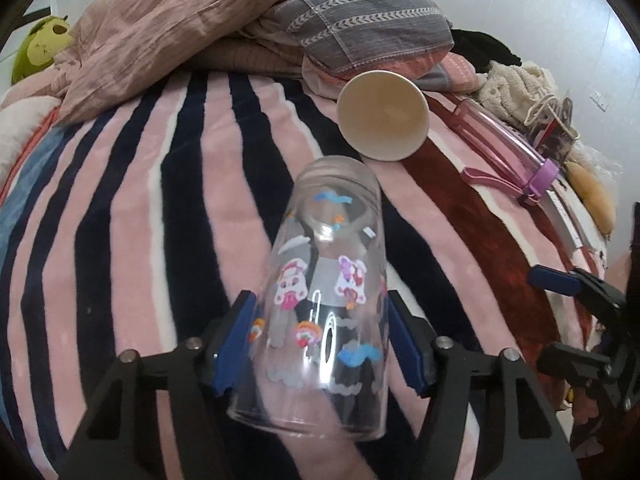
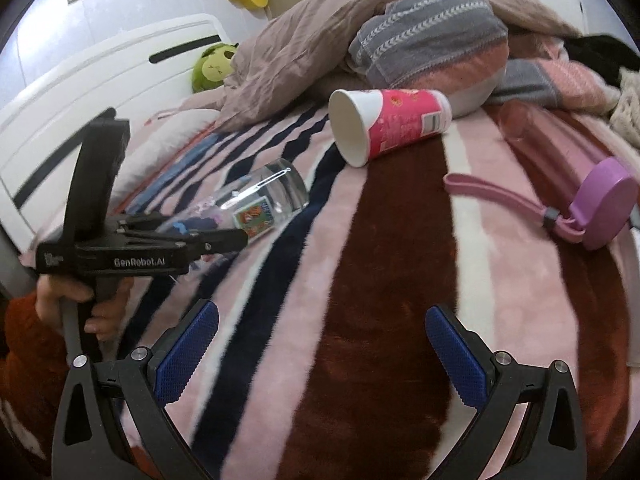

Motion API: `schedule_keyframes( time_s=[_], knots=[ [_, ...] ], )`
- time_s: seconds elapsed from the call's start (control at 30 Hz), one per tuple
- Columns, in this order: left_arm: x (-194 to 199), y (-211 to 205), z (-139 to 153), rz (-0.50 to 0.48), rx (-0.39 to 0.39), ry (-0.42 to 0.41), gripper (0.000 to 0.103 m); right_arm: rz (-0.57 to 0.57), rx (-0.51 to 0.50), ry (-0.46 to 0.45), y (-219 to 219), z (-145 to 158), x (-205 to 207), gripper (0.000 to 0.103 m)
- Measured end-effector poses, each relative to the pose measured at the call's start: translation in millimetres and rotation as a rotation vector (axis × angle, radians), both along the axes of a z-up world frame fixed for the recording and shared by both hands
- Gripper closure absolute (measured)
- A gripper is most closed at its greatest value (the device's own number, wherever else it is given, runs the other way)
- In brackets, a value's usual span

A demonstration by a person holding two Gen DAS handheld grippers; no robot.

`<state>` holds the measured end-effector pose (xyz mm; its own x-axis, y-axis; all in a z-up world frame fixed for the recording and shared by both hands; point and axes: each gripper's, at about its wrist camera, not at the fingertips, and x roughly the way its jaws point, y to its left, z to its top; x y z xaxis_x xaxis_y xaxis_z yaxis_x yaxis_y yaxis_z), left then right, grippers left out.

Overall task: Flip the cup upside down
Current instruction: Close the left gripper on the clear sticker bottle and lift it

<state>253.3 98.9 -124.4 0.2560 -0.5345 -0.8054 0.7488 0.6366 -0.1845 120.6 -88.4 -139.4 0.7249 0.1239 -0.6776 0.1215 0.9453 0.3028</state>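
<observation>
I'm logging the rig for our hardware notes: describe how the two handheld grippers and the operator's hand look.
Both grippers, left gripper and right gripper, have black angular frames with silver bolts and blue textured finger pads. The left gripper's body carries white "GenRobot.AI" lettering. The left hand is bare, with a rust-orange fuzzy sleeve. No cables visible.

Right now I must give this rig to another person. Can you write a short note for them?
Left tongs: shut on the clear glass cup, held on its side above the striped blanket, thick base pointing away.
Right tongs: open, empty, over the blanket.
Paper cup lies on its side near the pillows; pink bottle lies to the right.
Done: glass cup gripped.
Left: turn it mouth down and set it on the blanket.
</observation>
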Motion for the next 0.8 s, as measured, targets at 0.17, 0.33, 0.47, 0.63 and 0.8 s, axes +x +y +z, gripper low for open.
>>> schedule_keyframes(
  time_s=[0.17, 0.33, 0.47, 0.63, 0.8],
  knots=[
    [-14, 29, 3, 0.014, -0.028, 0.029, 0.044, 0.020, 0.124, 0.030, 1, 1, 6, 0.000],
    [-34, 78, 5, 0.031, -0.063, 0.078, 0.044, 0.091, 0.258, 0.041, 14, 10, 17, 0.000],
    [-46, 122, 3, 0.045, -0.111, 0.114, 0.044, 0.174, 0.365, 0.081, 41, 11, 38, 0.000],
    [-52, 147, -2, 0.058, -0.163, 0.153, 0.044, 0.216, 0.577, 0.206, 77, -13, 80, 0.000],
    [-51, 152, -4, 0.053, -0.192, 0.158, 0.044, 0.168, 0.635, 0.306, 101, -32, 107, 0.000]
  ],
)
